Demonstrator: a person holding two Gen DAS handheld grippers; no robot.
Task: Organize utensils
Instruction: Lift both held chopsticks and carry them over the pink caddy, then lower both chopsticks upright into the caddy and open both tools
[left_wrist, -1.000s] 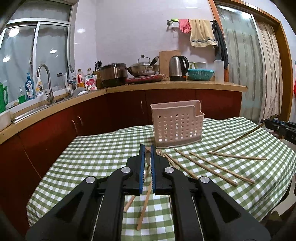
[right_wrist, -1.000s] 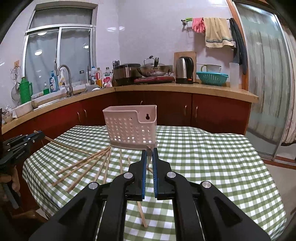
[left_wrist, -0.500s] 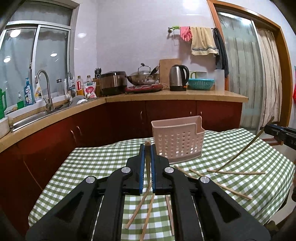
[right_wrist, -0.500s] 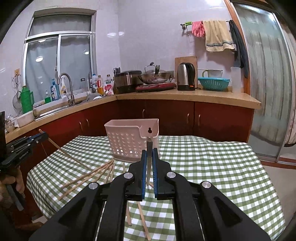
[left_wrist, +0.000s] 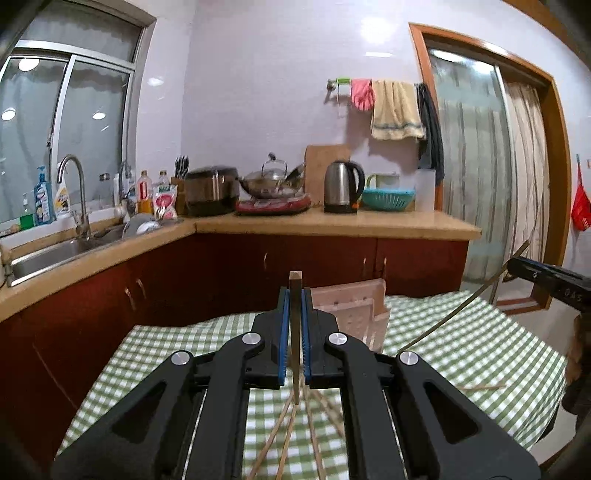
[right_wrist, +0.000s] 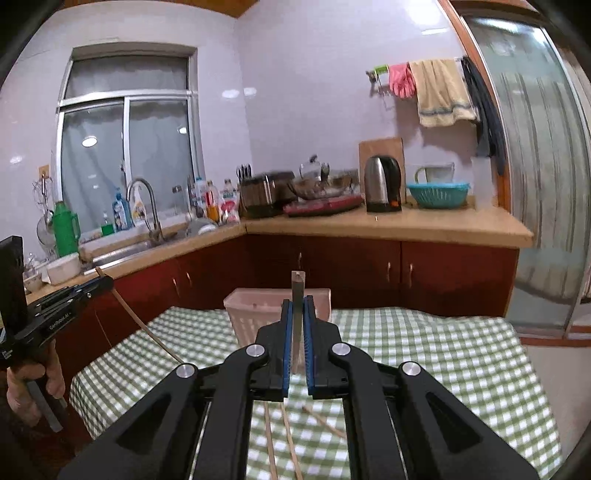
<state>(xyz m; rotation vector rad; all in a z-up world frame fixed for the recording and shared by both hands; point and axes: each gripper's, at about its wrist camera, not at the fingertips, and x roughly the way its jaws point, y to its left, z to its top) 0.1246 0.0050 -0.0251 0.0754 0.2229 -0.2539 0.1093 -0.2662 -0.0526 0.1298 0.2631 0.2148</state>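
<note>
My left gripper (left_wrist: 294, 295) is shut on a wooden chopstick (left_wrist: 295, 332) and holds it upright above the table; it also shows at the left of the right wrist view (right_wrist: 94, 286). My right gripper (right_wrist: 297, 306) is shut on another chopstick (right_wrist: 297, 317), also upright; it shows at the right of the left wrist view (left_wrist: 517, 263). The pink perforated utensil holder (left_wrist: 351, 314) stands on the checked tablecloth just beyond both grippers (right_wrist: 255, 310). Several loose chopsticks (left_wrist: 284, 435) lie on the cloth below the grippers (right_wrist: 269, 439).
The green checked table (right_wrist: 424, 354) stands before red kitchen cabinets (left_wrist: 221, 273). The counter holds a kettle (left_wrist: 341, 188), a wok, a rice cooker and a teal basket (left_wrist: 388, 197). A sink with tap (left_wrist: 74, 199) is at the left.
Both grippers have risen from the table with their chopsticks, which now stand upright in the jaws. The holder and loose chopsticks sit lower in both views.
</note>
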